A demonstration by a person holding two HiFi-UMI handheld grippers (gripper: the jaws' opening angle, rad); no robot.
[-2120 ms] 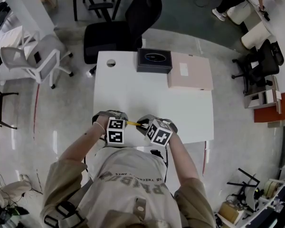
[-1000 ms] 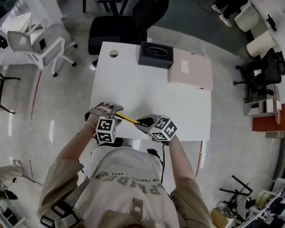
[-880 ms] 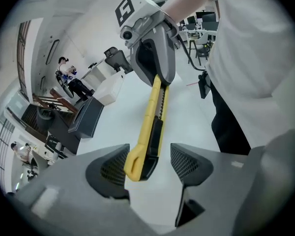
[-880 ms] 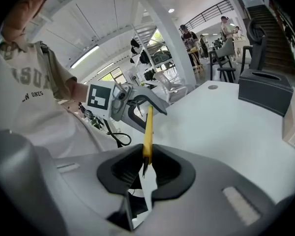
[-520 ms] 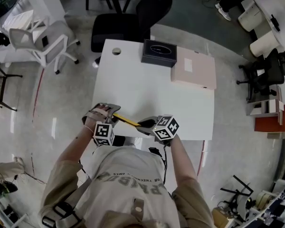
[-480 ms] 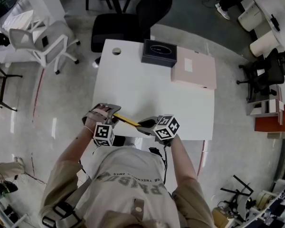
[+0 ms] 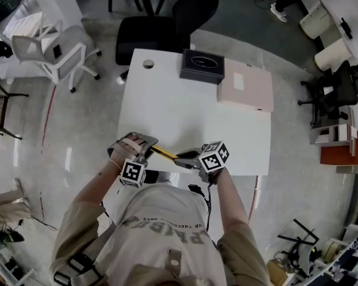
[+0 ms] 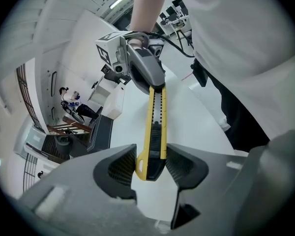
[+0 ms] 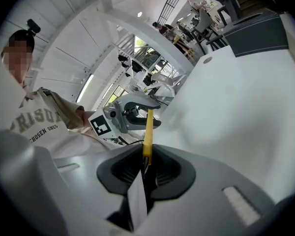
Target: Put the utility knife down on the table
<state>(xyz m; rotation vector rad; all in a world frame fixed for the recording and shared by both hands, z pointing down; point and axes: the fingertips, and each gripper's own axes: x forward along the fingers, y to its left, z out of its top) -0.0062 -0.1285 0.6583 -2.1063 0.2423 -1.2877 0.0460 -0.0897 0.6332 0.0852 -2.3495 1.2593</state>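
Utility knife point(image 7: 163, 152) in right tool point(image 7: 180, 158)

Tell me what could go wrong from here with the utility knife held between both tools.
1. The left tool has its jaws closing on just the butt end of the utility knife; the knife may pivot if the right tool lets go.
2. The knife hangs close to the near edge of the table, by the person's torso; set down there, it might slide off.
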